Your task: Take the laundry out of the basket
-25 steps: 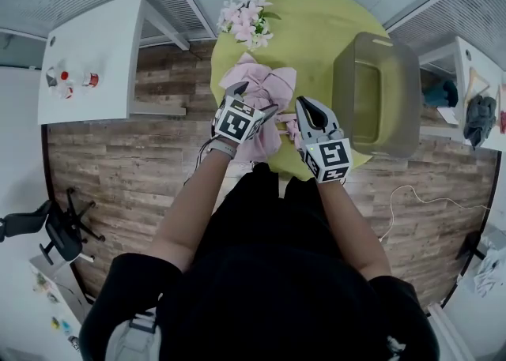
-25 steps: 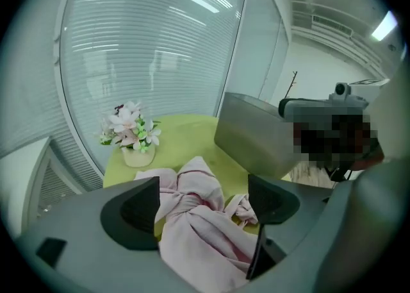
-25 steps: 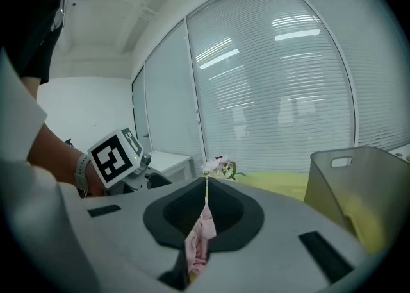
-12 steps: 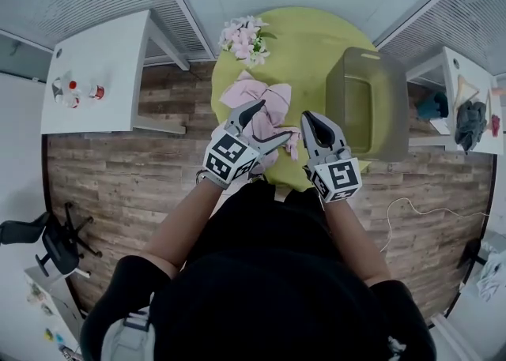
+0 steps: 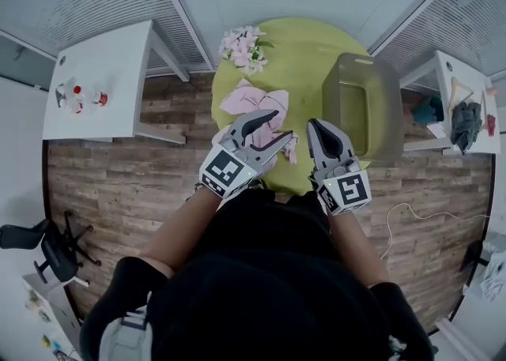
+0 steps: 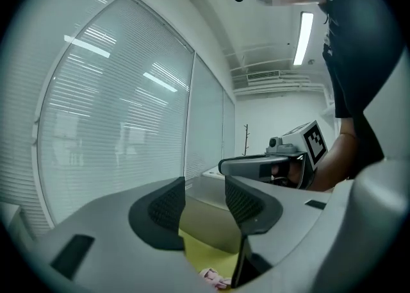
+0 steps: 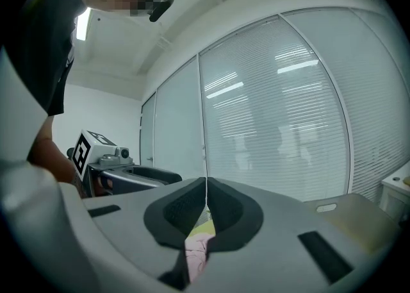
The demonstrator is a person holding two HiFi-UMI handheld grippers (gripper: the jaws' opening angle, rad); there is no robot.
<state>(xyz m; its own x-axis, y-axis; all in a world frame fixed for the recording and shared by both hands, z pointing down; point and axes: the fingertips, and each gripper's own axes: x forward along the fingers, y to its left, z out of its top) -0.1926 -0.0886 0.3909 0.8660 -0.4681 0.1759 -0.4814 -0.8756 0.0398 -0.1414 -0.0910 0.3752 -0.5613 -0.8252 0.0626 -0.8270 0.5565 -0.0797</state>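
The round yellow-green tabletop is bordered by wooden floor on its left and near sides, and a white side table stands well apart to the left. The basket is set at the tabletop's right edge and a bunch of flowers at its far left edge, with bare surface left between them. The pink laundry is spread on the tabletop to the left of the basket, outside it, and a smaller pink fold trails toward the near edge.

Both forearms are stretched forward from the body, side by side. Both tools are held raised over the near edge of the tabletop and pointed toward the window blinds.

The left hand-held gripper is held above the near part of the laundry. Its jaws are closing with a gap between the pads, and nothing is gripped. Only basket wall and tabletop are seen through that gap.

The right hand-held gripper is held between the laundry and the basket. It is clenched tip to tip on nothing, and pink cloth is seen beyond its lower opening.
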